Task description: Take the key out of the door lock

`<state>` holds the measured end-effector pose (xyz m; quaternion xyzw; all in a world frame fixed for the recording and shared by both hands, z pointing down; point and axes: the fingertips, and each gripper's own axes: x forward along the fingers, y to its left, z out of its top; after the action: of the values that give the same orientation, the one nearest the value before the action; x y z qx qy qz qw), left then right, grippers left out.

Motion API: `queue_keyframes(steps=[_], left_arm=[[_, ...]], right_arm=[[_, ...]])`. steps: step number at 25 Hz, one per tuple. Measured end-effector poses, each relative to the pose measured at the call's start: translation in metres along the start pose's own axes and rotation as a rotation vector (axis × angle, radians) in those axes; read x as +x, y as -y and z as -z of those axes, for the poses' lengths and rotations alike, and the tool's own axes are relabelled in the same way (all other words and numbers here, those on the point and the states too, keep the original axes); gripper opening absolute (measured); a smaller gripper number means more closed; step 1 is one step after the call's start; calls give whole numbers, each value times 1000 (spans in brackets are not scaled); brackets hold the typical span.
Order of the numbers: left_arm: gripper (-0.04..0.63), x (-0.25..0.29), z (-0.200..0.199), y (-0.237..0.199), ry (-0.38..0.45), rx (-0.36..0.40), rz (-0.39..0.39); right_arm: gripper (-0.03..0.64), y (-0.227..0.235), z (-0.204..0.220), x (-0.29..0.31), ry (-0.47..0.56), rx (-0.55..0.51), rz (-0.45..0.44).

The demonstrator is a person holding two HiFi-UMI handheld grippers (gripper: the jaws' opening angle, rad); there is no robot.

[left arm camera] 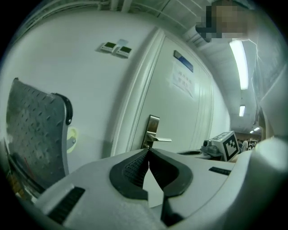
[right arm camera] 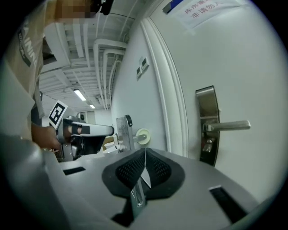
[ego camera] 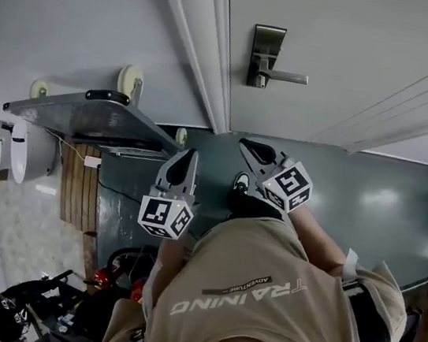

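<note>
Right gripper view gives the clearest look at the key [right arm camera: 207, 146]. It sits in the lock plate [right arm camera: 208, 123] just below the lever handle [right arm camera: 227, 126]. It juts straight out of the plate with its long axis square to the face of the door [right arm camera: 252, 63], head end pointing away from the door into the room. It is too small to read more than that. The lever runs level along the door and points right, away from the door frame [right arm camera: 173, 94].

The right tongs [right arm camera: 145, 150] are pressed together at the tips, with nothing pinched. They are well apart from the key, which lies to their right and farther off.

Left gripper view shows the left tongs [left arm camera: 148, 152] also closed tip to tip and empty. They point toward the same lock plate [left arm camera: 151, 130], which stands far beyond them.

Head view has both pairs of tongs held low in front of the person's shirt [ego camera: 259, 292], the left [ego camera: 192, 155] and the right [ego camera: 246, 145] near each other. Both are short of the door [ego camera: 359, 52], over the grey floor [ego camera: 369, 197]. A grey platform trolley [ego camera: 86, 117] leans on the wall to the left of the frame.
</note>
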<state>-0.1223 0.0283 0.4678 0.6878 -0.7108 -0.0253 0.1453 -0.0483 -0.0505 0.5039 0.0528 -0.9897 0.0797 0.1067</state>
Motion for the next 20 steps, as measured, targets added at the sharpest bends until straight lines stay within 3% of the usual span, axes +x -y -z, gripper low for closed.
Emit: queue_keyframes(steps=[5,11,14,20], left_arm=[[9,43,-20,-6,-51,103,45],[9,99,-19,-9,-135,136,109],[9,125,-25,-11,-128,113,128],[9,155,-27,-11,-154,127,174]], right_arm=[[15,13,-8,20,7,-43,-56],[15,51,19,28,-52,-30,-88],[15,62,37,31,-102,-63,-128],[15,90,33,35,-103,11,-57]])
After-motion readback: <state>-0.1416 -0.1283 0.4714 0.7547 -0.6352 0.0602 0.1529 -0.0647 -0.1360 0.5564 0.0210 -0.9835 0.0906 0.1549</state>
